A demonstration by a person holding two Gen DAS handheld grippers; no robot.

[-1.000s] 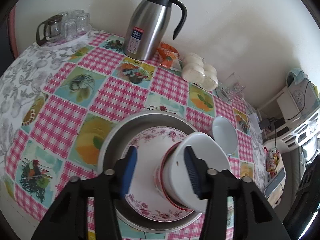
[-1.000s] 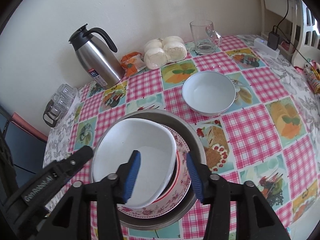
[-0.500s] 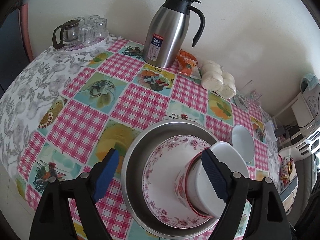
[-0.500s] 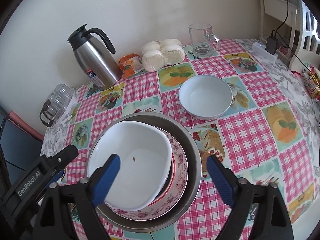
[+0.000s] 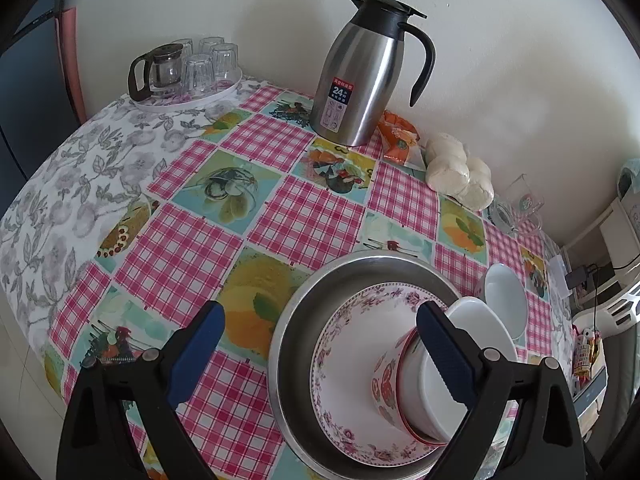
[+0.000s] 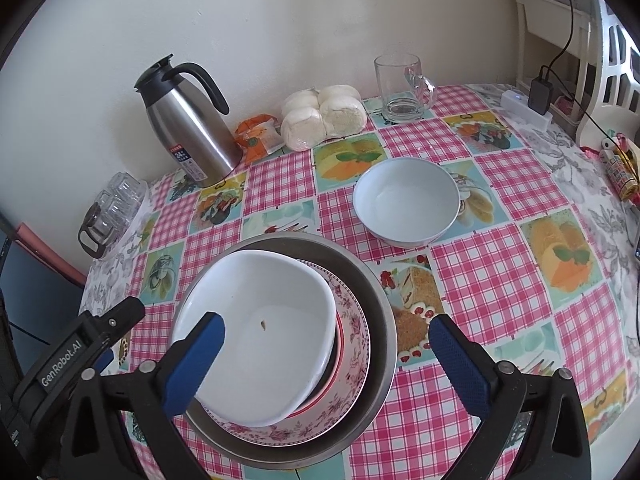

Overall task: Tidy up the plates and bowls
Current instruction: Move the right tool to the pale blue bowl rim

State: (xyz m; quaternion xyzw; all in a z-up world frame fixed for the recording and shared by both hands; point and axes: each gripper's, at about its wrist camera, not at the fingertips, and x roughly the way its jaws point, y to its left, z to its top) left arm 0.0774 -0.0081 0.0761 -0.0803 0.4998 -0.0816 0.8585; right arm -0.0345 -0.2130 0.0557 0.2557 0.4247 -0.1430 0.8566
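A steel basin [image 6: 380, 320] holds a floral plate [image 6: 356, 332], a red-patterned bowl [image 5: 386, 376] and a white bowl [image 6: 260, 320] nested in it, tilted. My right gripper [image 6: 326, 322] hovers over this stack, its jaws opening wide and touching nothing. My left gripper [image 5: 320, 312] is also opening, with the stack's left part between its fingers and no pad pressing on it. Its body shows at the lower left of the right wrist view [image 6: 80, 352]. A second white bowl [image 6: 406, 200] stands alone on the checked tablecloth beyond the basin.
Along the wall stand a steel thermos jug [image 5: 364, 76], a tray of glasses with a small teapot [image 5: 184, 76], an orange packet [image 6: 256, 136], wrapped buns [image 6: 324, 116] and a glass mug [image 6: 400, 88]. A charger and power strip [image 6: 528, 104] lie at the table's right edge.
Both grippers have spread their jaws wide, off the stacked bowls, and the white bowl stays nested in the red one. The left gripper's view has swung left, so the stack sits further right.
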